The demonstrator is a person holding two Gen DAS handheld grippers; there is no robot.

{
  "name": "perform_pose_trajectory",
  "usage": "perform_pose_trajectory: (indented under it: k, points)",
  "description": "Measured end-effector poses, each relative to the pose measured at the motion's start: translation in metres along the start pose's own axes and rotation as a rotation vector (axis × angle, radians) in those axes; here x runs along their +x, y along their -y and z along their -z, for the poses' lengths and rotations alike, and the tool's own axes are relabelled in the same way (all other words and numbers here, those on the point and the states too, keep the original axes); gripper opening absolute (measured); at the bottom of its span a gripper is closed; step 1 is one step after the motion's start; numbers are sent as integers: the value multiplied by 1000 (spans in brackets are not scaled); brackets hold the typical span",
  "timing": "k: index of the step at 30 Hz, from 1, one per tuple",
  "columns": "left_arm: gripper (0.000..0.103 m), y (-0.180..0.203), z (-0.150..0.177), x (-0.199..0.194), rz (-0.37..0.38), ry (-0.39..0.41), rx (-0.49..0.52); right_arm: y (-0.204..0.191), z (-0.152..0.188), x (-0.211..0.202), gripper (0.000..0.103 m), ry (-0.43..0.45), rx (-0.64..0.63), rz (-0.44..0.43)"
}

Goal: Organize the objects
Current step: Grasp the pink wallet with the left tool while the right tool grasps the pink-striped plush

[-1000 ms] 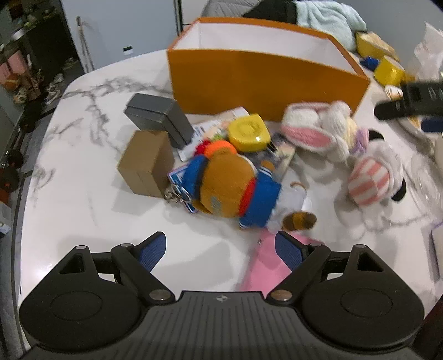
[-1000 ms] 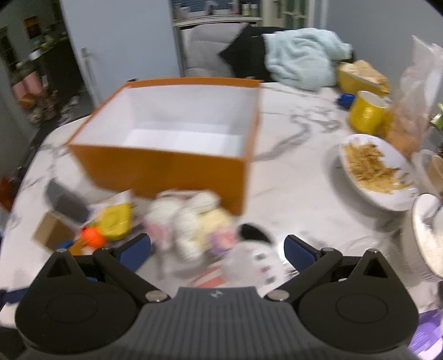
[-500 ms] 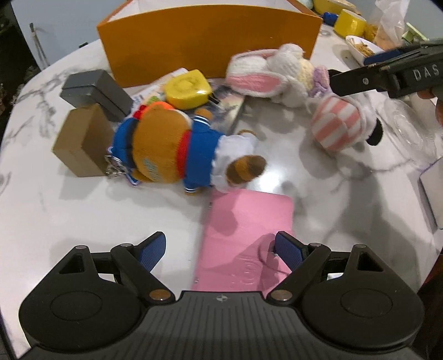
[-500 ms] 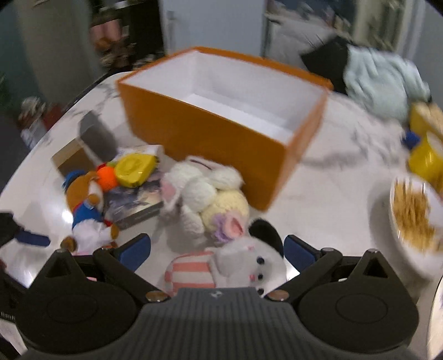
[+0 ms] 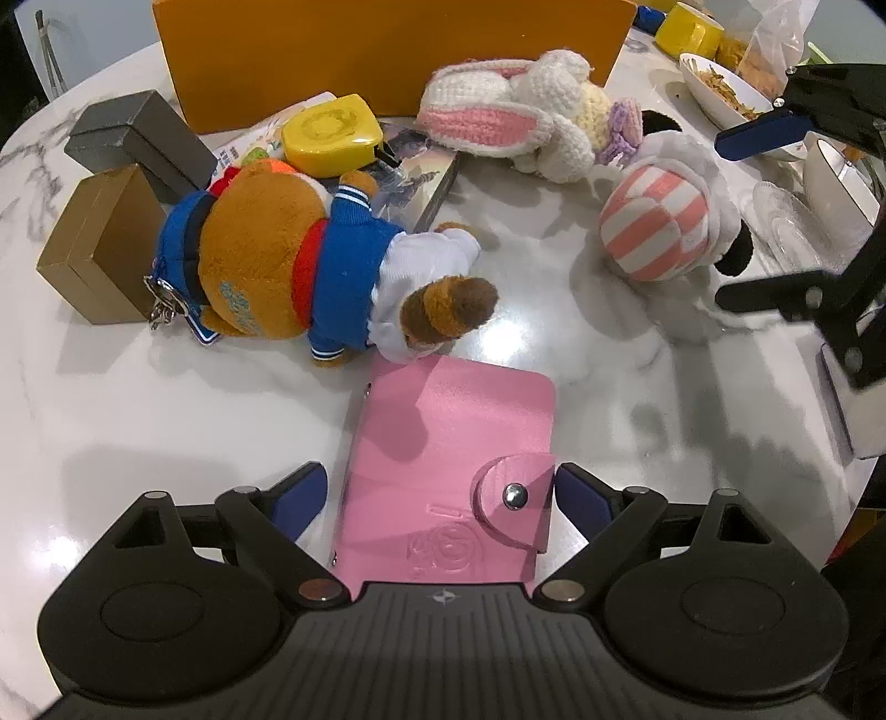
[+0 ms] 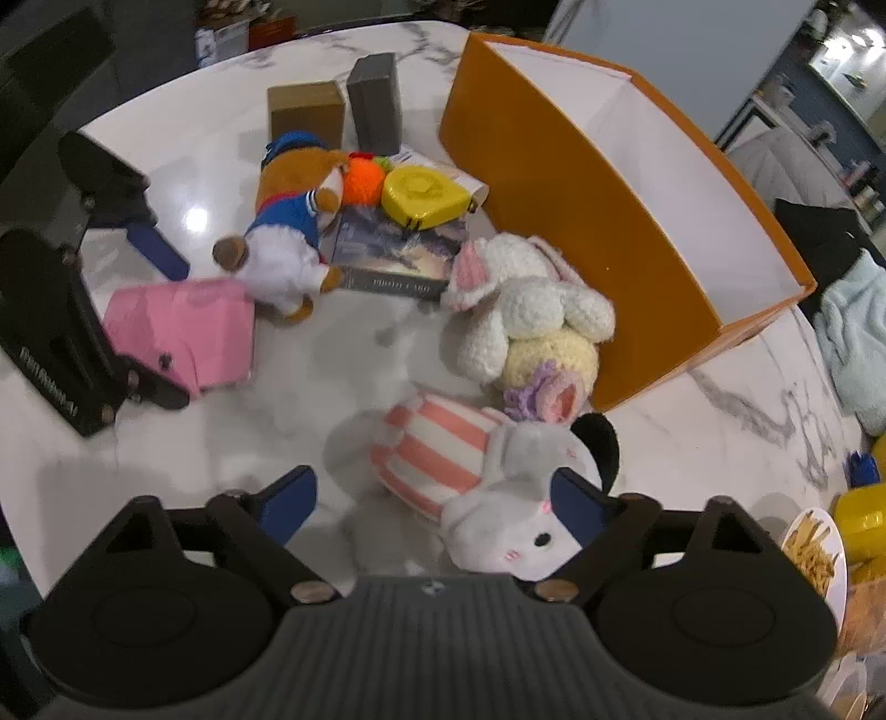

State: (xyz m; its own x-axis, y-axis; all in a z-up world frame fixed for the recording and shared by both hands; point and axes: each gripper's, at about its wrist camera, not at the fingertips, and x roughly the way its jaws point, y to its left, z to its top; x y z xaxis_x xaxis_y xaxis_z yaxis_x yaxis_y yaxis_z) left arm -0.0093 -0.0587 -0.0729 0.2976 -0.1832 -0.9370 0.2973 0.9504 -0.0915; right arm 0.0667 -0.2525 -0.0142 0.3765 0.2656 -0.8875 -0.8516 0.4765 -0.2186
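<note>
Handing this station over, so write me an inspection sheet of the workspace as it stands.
Surface: white marble table, glossy, crowded.
Job's things: orange box, open and empty as far as seen; pink wallet flat; bear plush lying down; crochet bunny against the box; striped plush; yellow case on a book; brown box and grey box side by side.
Clutter: plate of food, yellow mug.
Grippers: left gripper open, fingers either side of the wallet; right gripper closing around the striped plush, not yet clamped.
Cables: nothing seen.
Surroundings: chair with a pale blue cloth.
</note>
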Motion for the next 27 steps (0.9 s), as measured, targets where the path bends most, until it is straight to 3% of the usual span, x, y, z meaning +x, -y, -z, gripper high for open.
perform_pose_trajectory:
  k: [5, 9, 19, 23, 24, 27]
  points:
    - [103, 7, 1, 3, -41, -3, 47, 10, 0, 3, 84, -15, -64, 61]
    - [103, 14, 2, 6, -76, -35, 75, 11, -3, 23, 86, -68, -121, 32]
    - [103, 12, 10, 2, -76, -30, 73, -7, -4, 65, 87, -159, -259, 224]
    - [103, 9, 12, -2, -68, -16, 91, -6, -5, 66, 79, -141, -224, 262]
    - [98, 8, 11, -4, -62, -15, 87, -5, -4, 64, 78, -139, -219, 262]
    - [94, 6, 9, -9, -33, -25, 49, 0, -2, 55, 76, -121, -166, 211]
